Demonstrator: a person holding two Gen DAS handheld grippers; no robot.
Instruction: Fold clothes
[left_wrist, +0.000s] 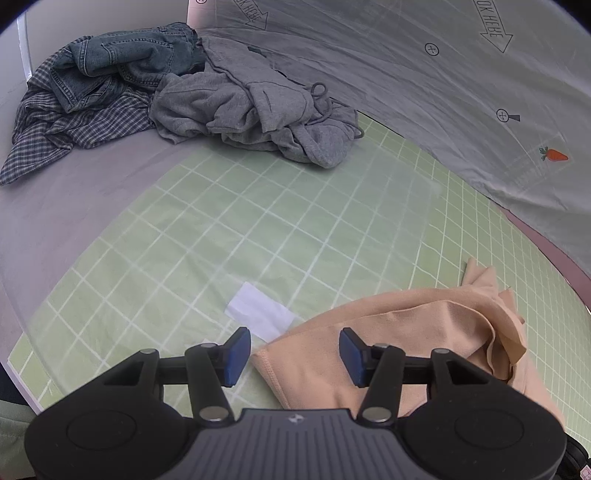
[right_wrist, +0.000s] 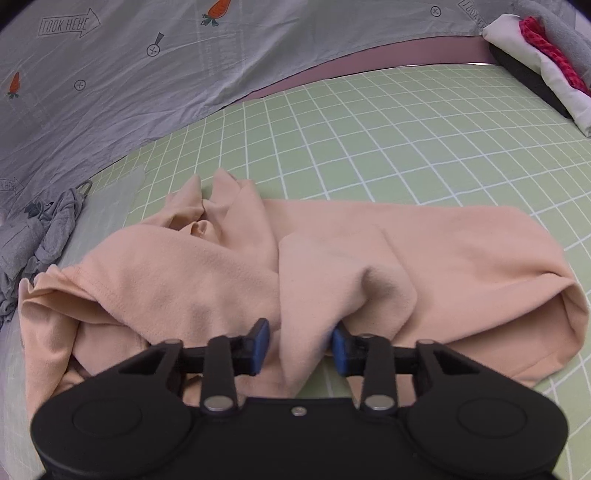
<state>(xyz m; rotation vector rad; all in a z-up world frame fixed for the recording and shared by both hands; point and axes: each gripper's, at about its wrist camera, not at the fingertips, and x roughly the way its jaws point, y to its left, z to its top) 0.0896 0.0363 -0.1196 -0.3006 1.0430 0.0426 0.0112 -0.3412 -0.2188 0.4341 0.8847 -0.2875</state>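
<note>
Green gridded mat (right_wrist: 406, 140) is spread over a bed, with a peach garment (right_wrist: 424, 251) lying crumpled on it. Left gripper (left_wrist: 294, 356) is held released above the garment's hem. Right gripper (right_wrist: 300, 345) straddles a raised fold, not clenched. Grey hoodie (left_wrist: 255, 114), jeans (left_wrist: 129, 62) and plaid shirt (left_wrist: 74, 122) are heaped well apart.

We are seeing a peach garment (right_wrist: 369, 258) lying on a light green mat (right_wrist: 406, 147) crossed by white grid lines. At ten o'clock in the left wrist view, faded blue jeans (left_wrist: 122, 62) are topping a navy-and-white plaid shirt (left_wrist: 62, 125), beside a heather grey hoodie (left_wrist: 251, 114). A grey sheet (left_wrist: 406, 74) is showing orange carrots and dark arrow prints. The fingers' pads (left_wrist: 234, 356) are showing blue on black gripper bodies.
</note>
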